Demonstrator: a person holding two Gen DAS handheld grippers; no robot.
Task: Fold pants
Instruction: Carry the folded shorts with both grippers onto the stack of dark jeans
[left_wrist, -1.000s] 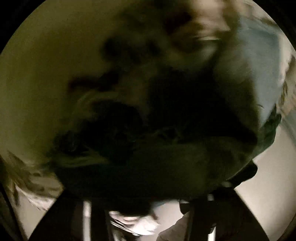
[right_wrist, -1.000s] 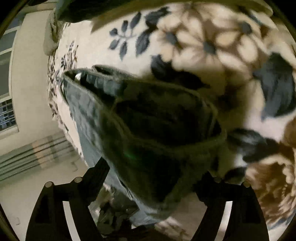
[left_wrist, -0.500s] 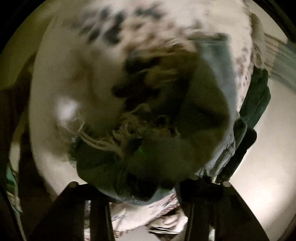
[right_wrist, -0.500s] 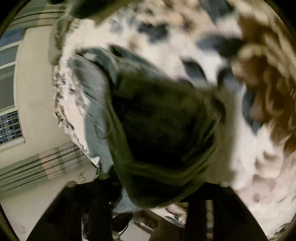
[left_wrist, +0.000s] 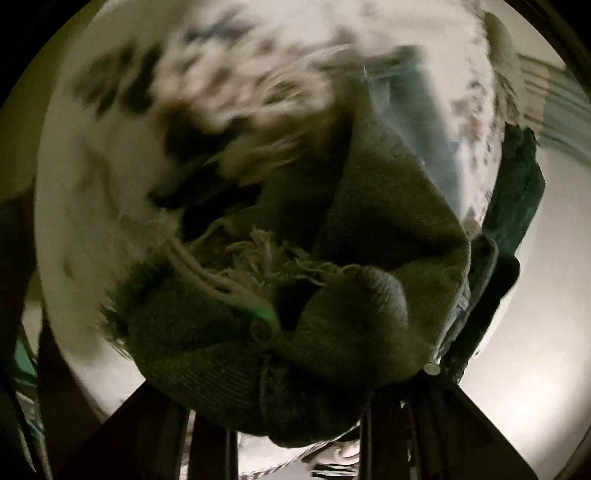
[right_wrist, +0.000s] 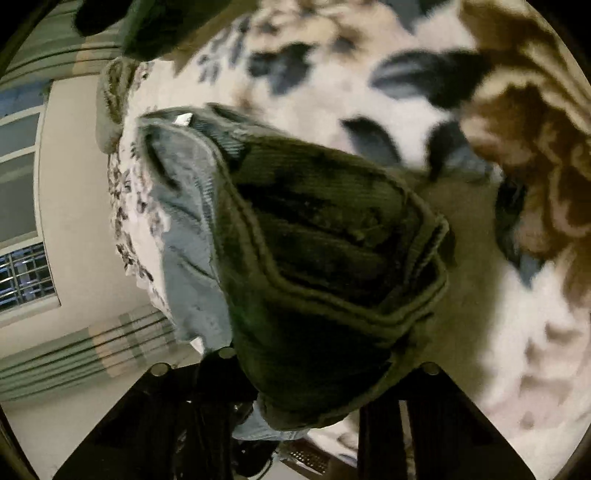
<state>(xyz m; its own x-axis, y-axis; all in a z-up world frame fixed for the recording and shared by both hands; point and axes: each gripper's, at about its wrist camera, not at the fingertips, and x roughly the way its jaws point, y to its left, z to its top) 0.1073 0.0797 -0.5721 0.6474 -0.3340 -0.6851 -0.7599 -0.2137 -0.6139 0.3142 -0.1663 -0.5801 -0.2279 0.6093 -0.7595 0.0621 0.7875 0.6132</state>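
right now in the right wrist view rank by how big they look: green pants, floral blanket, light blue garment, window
1. floral blanket, fills the most frame
2. green pants, though nearness to the camera inflates them
3. light blue garment
4. window, cut by the frame edge, so its rank against the blue garment is unsure

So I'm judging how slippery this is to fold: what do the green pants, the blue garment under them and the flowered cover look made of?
Green pants: ribbed, matte weave, likely corduroy, with a frayed, thready edge. Blue garment: faded, stiff-looking cloth, probably denim. Flowered cover: soft, fuzzy surface, perhaps fleece; blur leaves this open.
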